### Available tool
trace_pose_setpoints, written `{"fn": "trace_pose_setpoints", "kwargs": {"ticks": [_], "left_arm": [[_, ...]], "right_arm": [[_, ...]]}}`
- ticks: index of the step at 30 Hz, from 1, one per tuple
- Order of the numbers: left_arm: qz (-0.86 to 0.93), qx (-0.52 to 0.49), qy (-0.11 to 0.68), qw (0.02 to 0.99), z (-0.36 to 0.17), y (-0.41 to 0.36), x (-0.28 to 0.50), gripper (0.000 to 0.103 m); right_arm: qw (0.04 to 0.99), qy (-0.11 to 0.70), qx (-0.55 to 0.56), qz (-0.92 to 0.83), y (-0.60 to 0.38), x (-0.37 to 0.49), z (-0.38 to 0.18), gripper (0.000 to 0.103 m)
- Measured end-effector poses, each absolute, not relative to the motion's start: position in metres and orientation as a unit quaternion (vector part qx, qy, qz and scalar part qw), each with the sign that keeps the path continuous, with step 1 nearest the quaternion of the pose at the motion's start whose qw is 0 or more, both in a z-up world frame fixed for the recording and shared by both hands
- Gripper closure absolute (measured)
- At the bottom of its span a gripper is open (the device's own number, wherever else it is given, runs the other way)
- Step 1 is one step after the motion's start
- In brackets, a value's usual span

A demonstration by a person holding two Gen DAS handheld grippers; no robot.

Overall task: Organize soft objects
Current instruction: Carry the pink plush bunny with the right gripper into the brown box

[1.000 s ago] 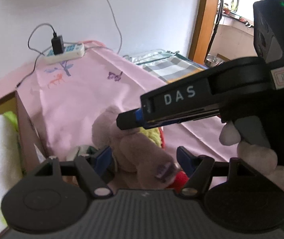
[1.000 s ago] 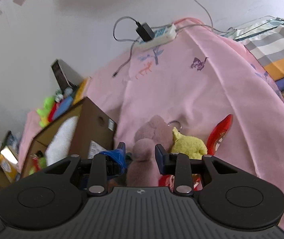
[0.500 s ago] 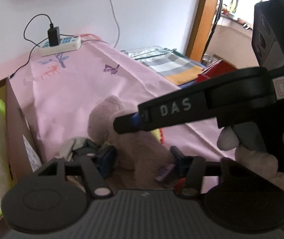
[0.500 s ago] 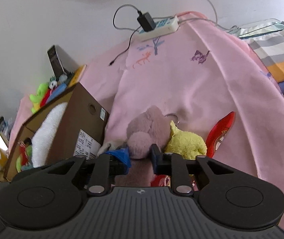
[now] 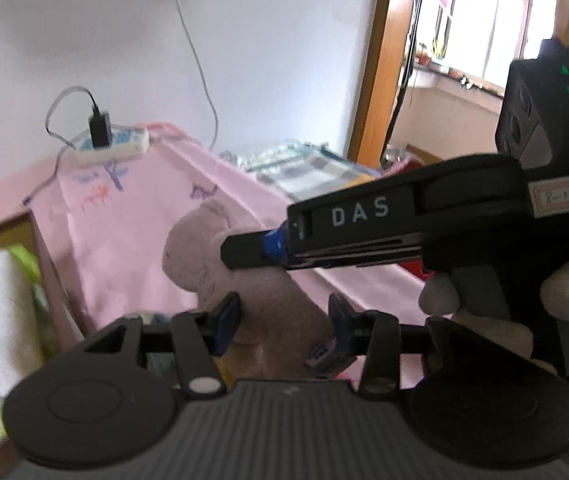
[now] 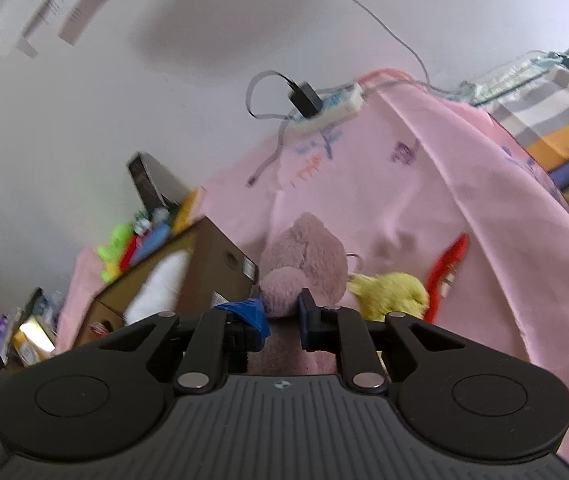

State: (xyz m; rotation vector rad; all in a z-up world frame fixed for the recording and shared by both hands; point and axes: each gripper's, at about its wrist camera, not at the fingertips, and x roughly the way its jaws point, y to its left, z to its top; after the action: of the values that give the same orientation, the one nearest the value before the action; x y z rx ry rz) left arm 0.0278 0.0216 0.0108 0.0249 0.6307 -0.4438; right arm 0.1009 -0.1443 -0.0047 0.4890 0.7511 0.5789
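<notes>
Mauve plush toy [image 5: 268, 300] sits between both your grippers: right gripper [image 6: 282, 314] clamped on it, left gripper [image 5: 280, 316] closing, cardboard box [image 6: 204, 268] leftward.

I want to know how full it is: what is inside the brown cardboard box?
Inside the cardboard box a white fluffy item fills the visible opening, with something green beside it. The box walls hide whatever lies deeper.

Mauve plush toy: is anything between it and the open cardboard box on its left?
Nothing visible blocks the way. The mauve plush toy, gripped by the right gripper and with the closing left gripper around it, sits beside the brown cardboard box, whose top is open, though a white plush already fills part.
</notes>
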Motion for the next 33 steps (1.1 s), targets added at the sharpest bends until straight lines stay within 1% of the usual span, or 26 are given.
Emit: {"fn": "trace_pose_setpoints", "kwargs": {"ticks": [9,15,23,33], "left_arm": [[-0.165,0.010,0.248,0.955,0.051,0.069,0.004,0.059],[-0.117,0.009,0.231,0.966,0.065,0.114,-0.001,0.059],[-0.087,-0.014,0.276,0.957,0.039,0.163,0.018,0.059],[-0.110,-0.059,0.306,0.944,0.008,0.181,0.035,0.059]], "right_arm": [[0.847,0.315,0.243,0.352,-0.100,0.104,0.028,0.103],[0.822,0.313,0.260,0.397,-0.053,0.118,0.029,0.103],[0.818,0.349,0.237,0.391,-0.004,0.129,0.002,0.103],[0.866,0.355,0.143,0.320,0.011,0.122,-0.006,0.103]]}}
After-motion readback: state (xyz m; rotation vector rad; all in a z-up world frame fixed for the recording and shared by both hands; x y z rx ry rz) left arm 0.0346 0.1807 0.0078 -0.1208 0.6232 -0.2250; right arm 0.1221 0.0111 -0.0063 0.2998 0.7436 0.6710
